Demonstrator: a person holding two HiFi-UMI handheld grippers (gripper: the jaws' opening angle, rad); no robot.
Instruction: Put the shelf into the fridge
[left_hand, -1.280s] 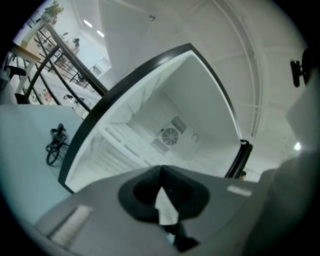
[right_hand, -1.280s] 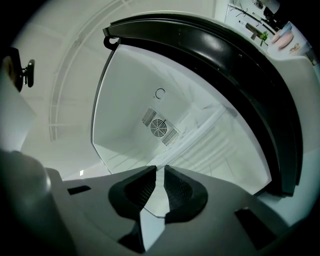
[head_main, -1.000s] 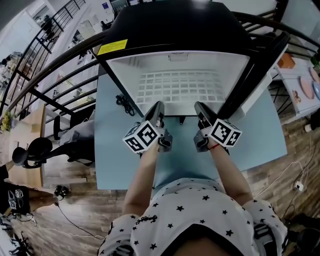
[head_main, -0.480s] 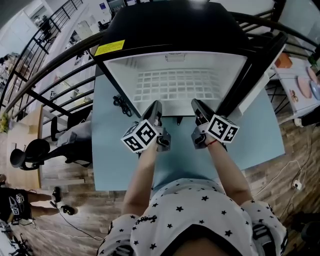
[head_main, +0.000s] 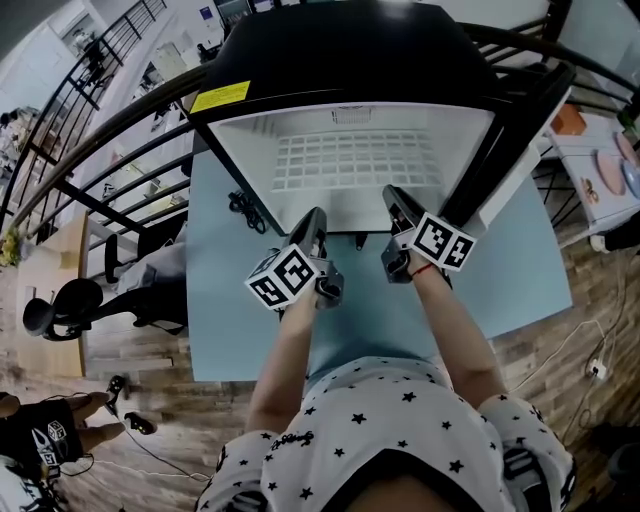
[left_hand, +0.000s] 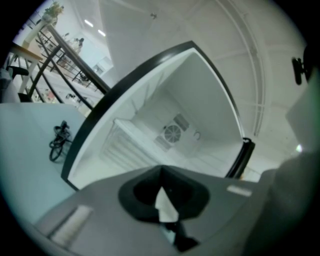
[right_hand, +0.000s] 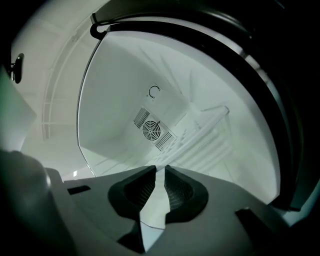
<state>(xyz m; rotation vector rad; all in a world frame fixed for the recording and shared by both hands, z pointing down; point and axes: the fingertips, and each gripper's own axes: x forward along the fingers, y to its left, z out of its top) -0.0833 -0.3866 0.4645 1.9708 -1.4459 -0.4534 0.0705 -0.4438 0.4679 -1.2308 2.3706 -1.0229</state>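
A small black fridge (head_main: 340, 50) stands on the light blue table (head_main: 220, 300), open toward me. The white wire shelf (head_main: 355, 162) lies level inside it and also shows in both gripper views (left_hand: 125, 145) (right_hand: 205, 132). My left gripper (head_main: 316, 212) hovers just before the opening's lower edge, left of centre; its jaws meet at the tips with nothing in them (left_hand: 160, 170). My right gripper (head_main: 392, 192) reaches the opening's lower edge, right of centre. Its jaws stand a narrow slit apart, with nothing between them (right_hand: 160, 169). Neither gripper touches the shelf.
The fridge door (head_main: 510, 140) hangs open at the right. A coiled black cable (head_main: 245, 210) lies on the table left of the fridge. A round fan grille (right_hand: 150, 130) sits in the fridge's back wall. Black railings run behind the table.
My right gripper has moved a little forward, toward the fridge opening. The left gripper and the shelf have kept still.
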